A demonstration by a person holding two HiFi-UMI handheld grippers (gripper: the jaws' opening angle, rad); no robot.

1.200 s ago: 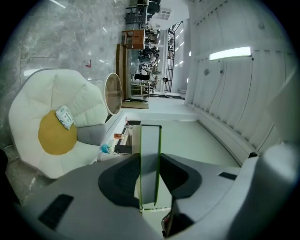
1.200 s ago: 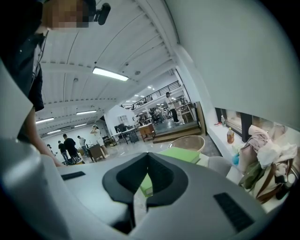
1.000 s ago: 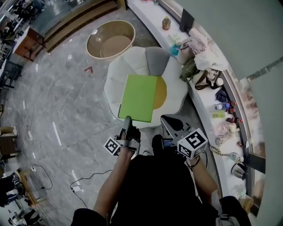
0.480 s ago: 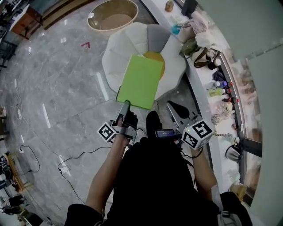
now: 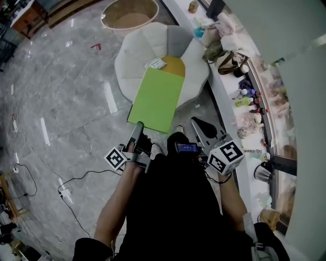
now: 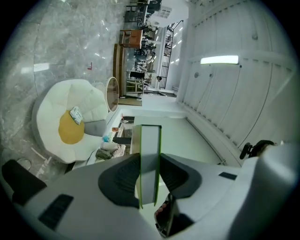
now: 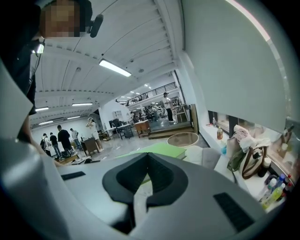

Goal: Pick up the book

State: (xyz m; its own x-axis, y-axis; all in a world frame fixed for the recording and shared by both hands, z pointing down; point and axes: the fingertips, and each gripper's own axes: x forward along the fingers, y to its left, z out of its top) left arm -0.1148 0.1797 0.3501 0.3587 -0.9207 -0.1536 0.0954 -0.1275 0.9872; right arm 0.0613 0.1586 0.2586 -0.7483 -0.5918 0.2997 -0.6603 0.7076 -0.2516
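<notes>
A flat bright-green book (image 5: 157, 99) hangs level in the air in front of the white petal-shaped armchair (image 5: 137, 56). My left gripper (image 5: 136, 133) is shut on the middle of its near edge. In the left gripper view the book (image 6: 150, 154) stands edge-on between the two dark pads, which press on both covers. My right gripper (image 5: 196, 122) hovers to the right of the book, apart from it, jaws shut with nothing between them. From the right gripper view the book (image 7: 161, 150) shows just beyond the closed tips.
The chair holds a yellow cushion (image 5: 175, 66) with a small card (image 5: 155, 63) beside it. A round tan tub (image 5: 127, 12) stands behind. A white counter (image 5: 224, 97) with bags and bottles runs along the right. Cables (image 5: 66, 188) trail over the grey marble floor.
The book, held by my left gripper, has come back away from the chair, uncovering the cushion and the card. Both grippers drifted toward the person together.
</notes>
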